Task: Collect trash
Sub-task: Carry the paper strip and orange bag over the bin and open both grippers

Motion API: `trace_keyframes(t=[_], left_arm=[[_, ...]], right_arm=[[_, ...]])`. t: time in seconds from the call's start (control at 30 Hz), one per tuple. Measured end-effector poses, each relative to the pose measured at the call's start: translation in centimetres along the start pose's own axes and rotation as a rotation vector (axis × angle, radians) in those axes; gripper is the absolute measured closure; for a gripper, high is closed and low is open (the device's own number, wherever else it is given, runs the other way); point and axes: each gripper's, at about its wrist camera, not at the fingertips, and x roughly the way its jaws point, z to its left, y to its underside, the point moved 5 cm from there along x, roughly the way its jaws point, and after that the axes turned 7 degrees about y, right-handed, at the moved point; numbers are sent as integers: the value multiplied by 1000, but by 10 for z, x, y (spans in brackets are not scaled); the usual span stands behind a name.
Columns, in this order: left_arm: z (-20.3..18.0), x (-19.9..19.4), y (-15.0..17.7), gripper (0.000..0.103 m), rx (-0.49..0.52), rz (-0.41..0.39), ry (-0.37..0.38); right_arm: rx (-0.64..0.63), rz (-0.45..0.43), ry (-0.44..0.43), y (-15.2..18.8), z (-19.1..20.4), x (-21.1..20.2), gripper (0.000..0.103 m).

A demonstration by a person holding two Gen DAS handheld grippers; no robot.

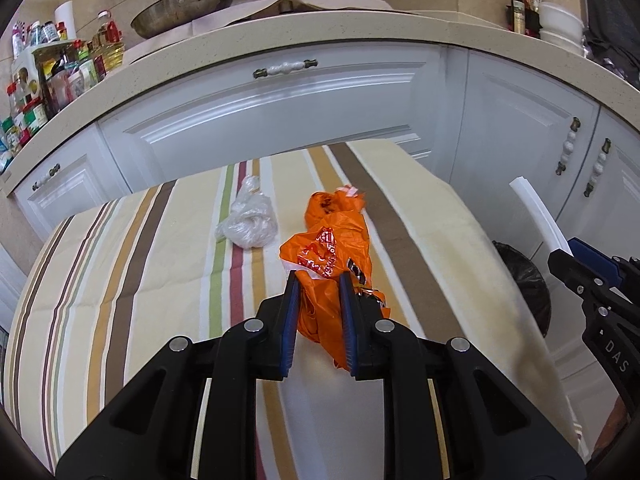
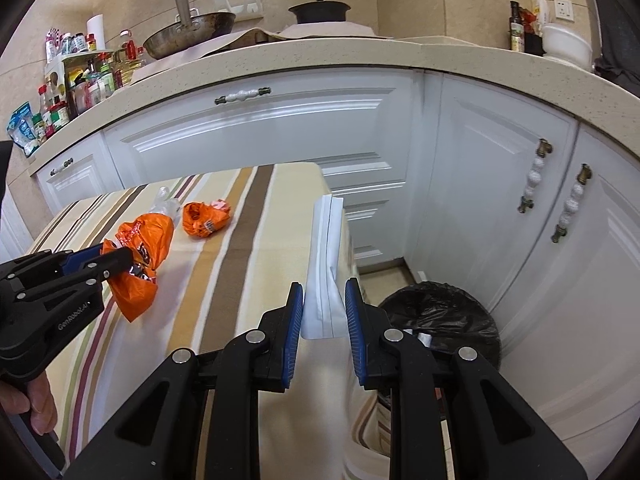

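Note:
A crumpled orange plastic bag (image 1: 328,256) (image 2: 140,264) is lifted a little off the striped tablecloth (image 1: 140,280) (image 2: 240,240), and my left gripper (image 1: 319,280) (image 2: 108,258) is shut on it. Behind it on the cloth lie a second orange wad (image 1: 332,204) (image 2: 206,216) and a clear plastic bag (image 1: 248,220) (image 2: 166,200). My right gripper (image 2: 324,292) (image 1: 560,256) is shut on a folded white paper (image 2: 324,264) (image 1: 536,216), held upright off the table's right edge. A bin lined with a black bag (image 2: 440,312) (image 1: 524,280) stands on the floor below and to the right of it.
White cabinet doors (image 2: 260,132) run behind the table and along the right. The counter (image 1: 320,28) above carries a wok (image 1: 184,4), a black pot (image 2: 320,10), and several bottles and jars (image 1: 60,68) at the left. A hand (image 2: 36,404) shows at the lower left.

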Motion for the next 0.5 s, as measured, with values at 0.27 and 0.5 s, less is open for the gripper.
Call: trace_keyframes(t=[0.27,0.5], left_arm=[[-44,-10,-8,84,69,-21,54],[-103,-8,-17,84,150,-34,125]], right_arm=[[33,-23,63,2,-38,-15,80],[71,-23,139,10,-84,-20,80]])
